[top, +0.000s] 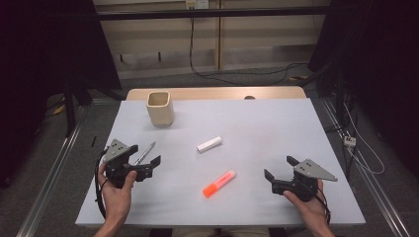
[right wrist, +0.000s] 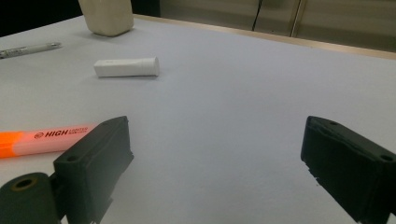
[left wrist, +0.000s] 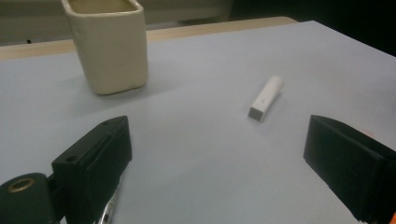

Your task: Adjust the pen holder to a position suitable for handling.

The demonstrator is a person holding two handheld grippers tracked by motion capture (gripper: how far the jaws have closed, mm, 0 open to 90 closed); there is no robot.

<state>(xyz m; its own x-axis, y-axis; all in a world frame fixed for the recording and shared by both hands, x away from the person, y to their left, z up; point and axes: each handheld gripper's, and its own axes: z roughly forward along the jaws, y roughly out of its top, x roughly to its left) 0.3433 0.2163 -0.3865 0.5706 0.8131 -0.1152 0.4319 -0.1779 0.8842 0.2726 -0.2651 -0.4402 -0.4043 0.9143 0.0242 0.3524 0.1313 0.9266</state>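
Grey tabletop: cream cup, white tube, orange highlighter, silver pen.
Left claw: wide open, empty, straddling the pen.
Right claw: wide open, empty.

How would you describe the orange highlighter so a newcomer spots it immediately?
Start at the pale grey tabletop and look at its near middle, between the two hand-held grippers. The orange plastic highlighter pen lies there flat and slanted. Unlike the white tube beyond it, it is bright orange.

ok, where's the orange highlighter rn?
High view: orange highlighter lies flat at the table's near centre, between the two grippers, just nearer than the white tube.
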